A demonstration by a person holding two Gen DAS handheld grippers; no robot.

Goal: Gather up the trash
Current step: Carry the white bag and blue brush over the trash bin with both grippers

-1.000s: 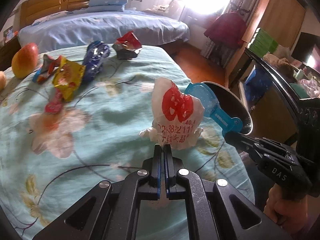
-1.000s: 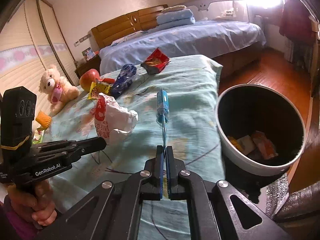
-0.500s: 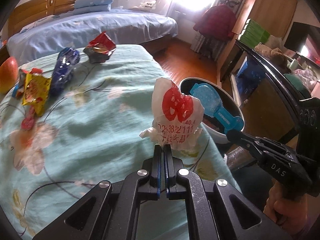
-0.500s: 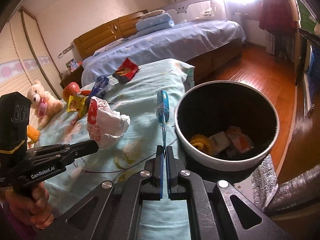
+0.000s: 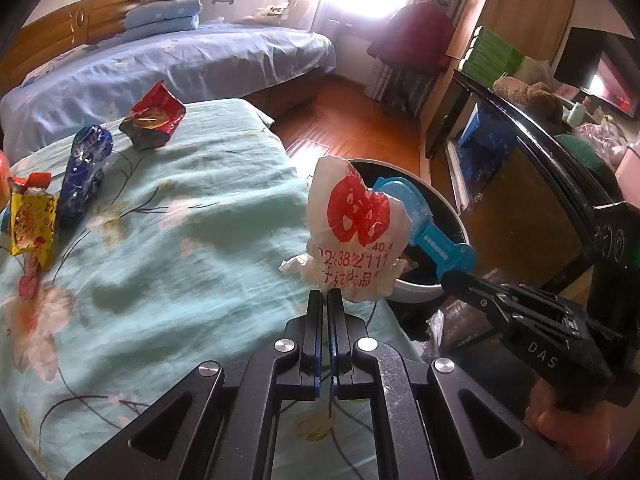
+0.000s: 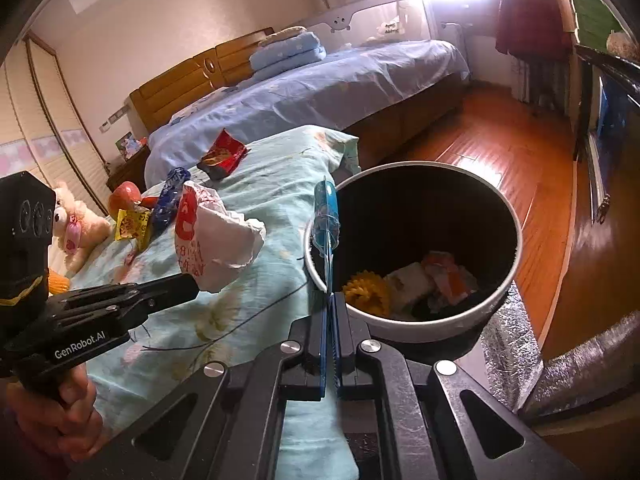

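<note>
**Both grippers clamped on trash at the bin's edge**

Left wrist view: The left gripper (image 5: 328,300) has its jaws pressed together on the lower edge of a crumpled white bag with red print (image 5: 354,236). The bag stands up from the fingertips, clear of the floral bedspread (image 5: 180,248) below it. Behind and to the right of the bag is the trash bin (image 5: 420,288), white outside and dark inside, partly hidden by the bag. The right gripper (image 5: 450,276) enters from the lower right, closed on the end of a flat blue plastic wrapper (image 5: 424,224) that extends over the bin's opening. Further trash lies well apart on the bedspread at upper left: a red snack packet (image 5: 154,118), a dark blue wrapper (image 5: 86,172) and a yellow wrapper (image 5: 32,228).

Right wrist view: The right gripper (image 6: 330,300) is shut on the blue plastic wrapper (image 6: 326,220), seen edge-on and rising straight from the fingertips, its upper part over the near left rim of the trash bin (image 6: 440,324). Inside the bin lie a yellow object and several pale and orange scraps. The left gripper (image 6: 194,282), held by a hand (image 6: 56,412) at lower left, is closed on the white bag (image 6: 216,236), which sits above the bedspread (image 6: 256,308) just left of the bin, not over its opening.
</note>
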